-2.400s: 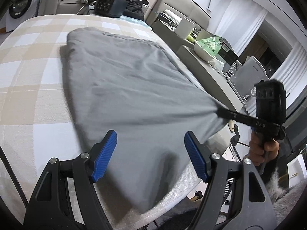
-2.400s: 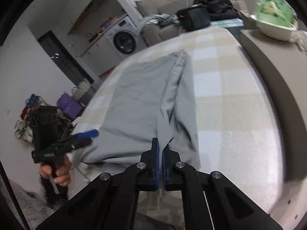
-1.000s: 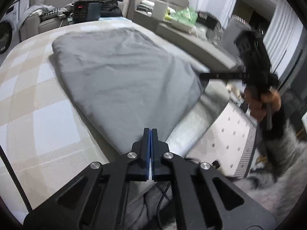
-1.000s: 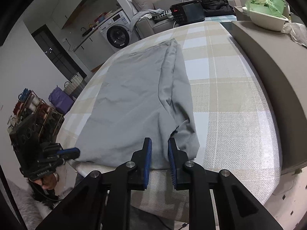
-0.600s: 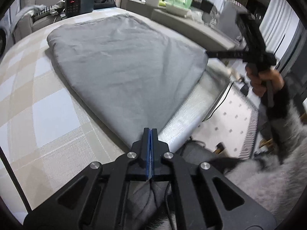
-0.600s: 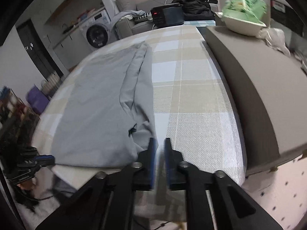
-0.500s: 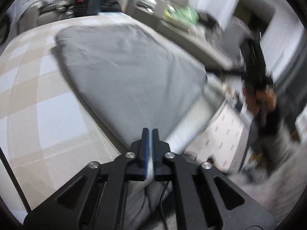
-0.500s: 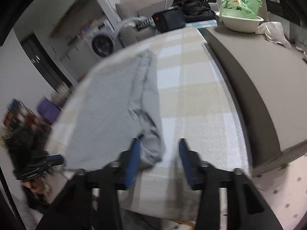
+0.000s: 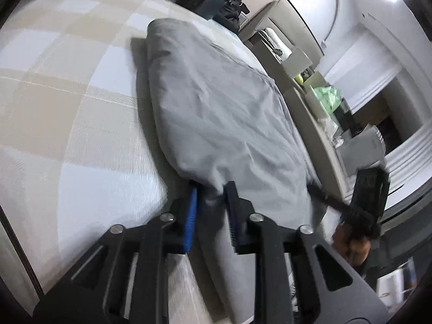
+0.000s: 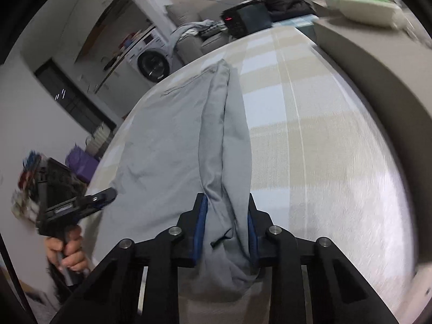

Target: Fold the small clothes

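Grey garment (image 10: 172, 145) runs lengthwise up the checked bed (image 10: 324, 148), near edge overhanging; right gripper (image 10: 225, 224) jaws closing around its bunched fold, left gripper (image 9: 209, 205) jaws narrow at its corner.

The near end of the grey garment (image 10: 224, 278) is hidden beneath the gripper arms; the shelf clutter (image 9: 332, 113) is blurred.

I count one grey garment (image 9: 224, 124) on one checked bed (image 9: 67, 102), two grippers, one washing machine (image 10: 152, 63).
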The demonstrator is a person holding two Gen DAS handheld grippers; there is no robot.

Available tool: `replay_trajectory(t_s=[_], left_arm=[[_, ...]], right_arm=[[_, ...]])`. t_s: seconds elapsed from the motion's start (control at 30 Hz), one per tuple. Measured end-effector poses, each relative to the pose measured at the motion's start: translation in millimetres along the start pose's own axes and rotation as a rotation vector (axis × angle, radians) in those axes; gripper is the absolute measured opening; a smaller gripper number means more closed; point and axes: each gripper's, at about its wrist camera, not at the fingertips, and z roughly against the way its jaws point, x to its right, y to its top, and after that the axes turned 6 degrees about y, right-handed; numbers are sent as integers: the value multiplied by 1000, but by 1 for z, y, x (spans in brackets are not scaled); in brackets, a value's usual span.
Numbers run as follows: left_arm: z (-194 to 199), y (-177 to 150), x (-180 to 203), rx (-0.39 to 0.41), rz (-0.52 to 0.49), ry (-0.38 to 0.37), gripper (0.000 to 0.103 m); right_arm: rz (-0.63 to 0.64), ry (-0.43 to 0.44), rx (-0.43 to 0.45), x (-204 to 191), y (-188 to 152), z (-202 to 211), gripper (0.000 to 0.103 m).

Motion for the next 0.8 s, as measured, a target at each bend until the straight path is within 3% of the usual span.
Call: replay_trajectory(t_s=[0.13,0.2,0.27,0.43,0.5,0.67,0.73,0.8], left_arm=[[-7,29,-11,21,-7,44,16],[-8,35,-16,-2,-4,48,16],[0,34,-17,8,-26,88,17],[33,8,5,67,-143,185,17],[35,-3,28,66,-195,164,23],[12,-28,98,-13,-354,53,50],[-2,-38,122,-43,-416,13,51],[-16,-47,141,-75,-459,2,51]], right_arm=[[-43,66,-42,-16,-23,2,26],[-31,54,-48,-21,-29,7,29],[-15,16,-29,-24,-35,22,34],[40,-33,55,-30,-50,61,34],[45,-59,56,-27,-51,60,33],[23,12,19,-22,-63,41,29],[28,-5,8,-22,-64,30,10],[16,-21,16,-20,-66,33,4]])
